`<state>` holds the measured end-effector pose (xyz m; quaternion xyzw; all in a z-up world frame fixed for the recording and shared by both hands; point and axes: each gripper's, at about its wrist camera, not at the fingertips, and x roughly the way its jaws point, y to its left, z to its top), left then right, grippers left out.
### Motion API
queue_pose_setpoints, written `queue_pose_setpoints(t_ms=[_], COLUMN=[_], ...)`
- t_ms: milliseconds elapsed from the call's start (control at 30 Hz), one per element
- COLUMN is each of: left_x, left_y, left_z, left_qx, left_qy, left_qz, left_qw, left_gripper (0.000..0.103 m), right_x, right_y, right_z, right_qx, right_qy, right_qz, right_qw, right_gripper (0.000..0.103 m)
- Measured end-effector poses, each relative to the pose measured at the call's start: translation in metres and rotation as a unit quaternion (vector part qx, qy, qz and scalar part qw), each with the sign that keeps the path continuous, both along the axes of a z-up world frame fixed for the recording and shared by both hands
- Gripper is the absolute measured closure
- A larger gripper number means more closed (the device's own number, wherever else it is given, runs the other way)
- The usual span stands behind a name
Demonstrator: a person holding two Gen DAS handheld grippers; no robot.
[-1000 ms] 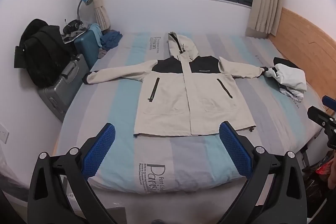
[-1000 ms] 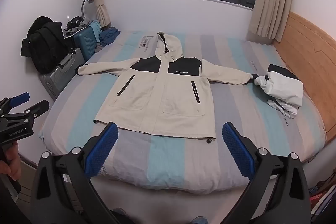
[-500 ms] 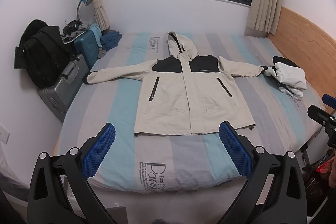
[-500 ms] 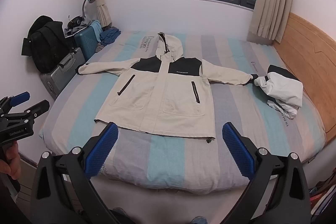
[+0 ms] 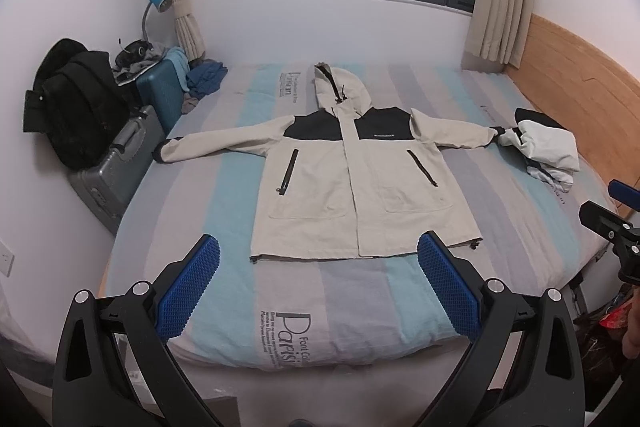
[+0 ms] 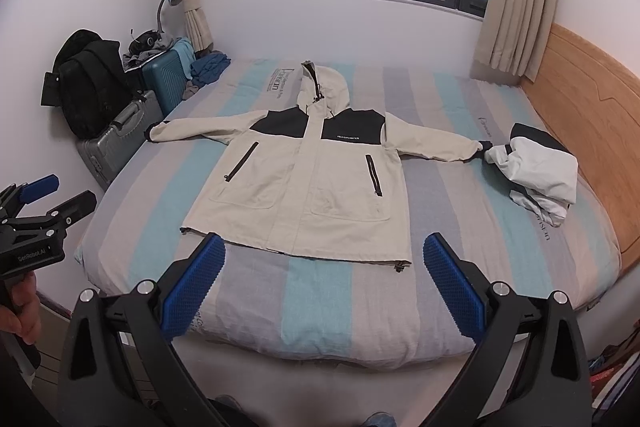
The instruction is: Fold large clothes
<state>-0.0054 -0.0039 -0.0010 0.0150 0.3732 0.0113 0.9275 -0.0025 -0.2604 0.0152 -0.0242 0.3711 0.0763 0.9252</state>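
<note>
Nothing has moved: both grippers, left point(image 5: 319, 271) and right point(image 6: 325, 273), are still hovering spread wide, short of the jacket point(image 5: 352, 183) lying flat on the bed point(image 5: 344, 291).

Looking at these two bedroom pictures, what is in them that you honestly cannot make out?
- Small chest print on the jacket: too small to read in either view.
- Folded white garment: its own folds hide what kind it is.
- Pile on the teal suitcase: a jumbled heap, far off.
- Floor beyond the bed: hidden by the mattress and both grippers' frames.
</note>
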Motion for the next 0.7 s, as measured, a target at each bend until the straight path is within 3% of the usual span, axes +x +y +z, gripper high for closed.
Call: queue_pose_setpoints(t_ms=[700], left_x=[0.0002], left_y=[-0.0015], left_z=[0.0024], left_qx=[-0.006], left_qy=[0.0], left_qz=[-0.001], left_qw=[1.0], left_gripper=[0.006], right_x=[0.0035], right_y=[0.0017], right_z=[-0.0015], right_qx=[-0.006], right_qy=[0.0], right_qz=[0.001], right_qw=[1.0], right_gripper=[0.007])
